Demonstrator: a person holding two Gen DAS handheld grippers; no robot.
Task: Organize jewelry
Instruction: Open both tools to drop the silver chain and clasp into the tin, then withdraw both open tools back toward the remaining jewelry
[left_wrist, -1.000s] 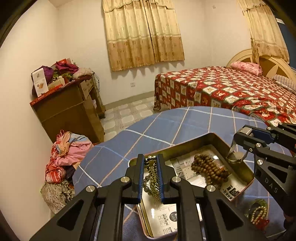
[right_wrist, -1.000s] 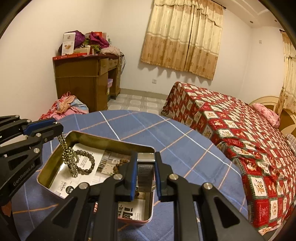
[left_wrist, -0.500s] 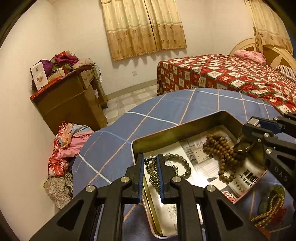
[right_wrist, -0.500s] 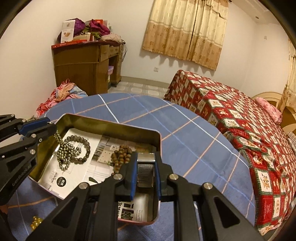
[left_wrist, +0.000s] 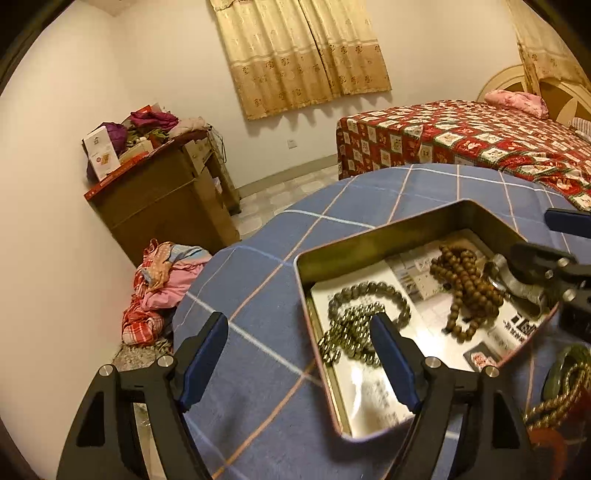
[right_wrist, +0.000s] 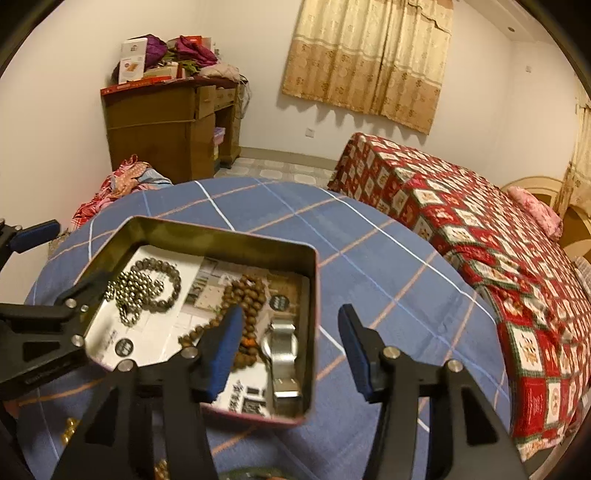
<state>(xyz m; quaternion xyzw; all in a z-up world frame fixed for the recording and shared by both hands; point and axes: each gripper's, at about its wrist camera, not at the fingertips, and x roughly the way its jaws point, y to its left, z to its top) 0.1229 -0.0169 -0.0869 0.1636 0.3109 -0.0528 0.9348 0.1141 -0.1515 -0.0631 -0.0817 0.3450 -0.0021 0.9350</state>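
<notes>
The left hand-held gripper stood wide open and empty over the near rim of the shallow rectangular gold-coloured metal tin; the right hand-held gripper was likewise spread wide with nothing between its blue pads. The tin sat on the blue checked cloth-covered surface. Inside it, on printed paper, lay a small metallic bead chain tangled over a dark round-bead bracelet, a long brown wooden bead strand and a silver metal-band watch. More beaded pieces waited outside, beside the tin. The strands would probably be limp and light, sagging and swinging when lifted, so pinching a bunched section seemed wisest. The watch looked stiffer and slippery; its band would likely offer the surest hold.
</notes>
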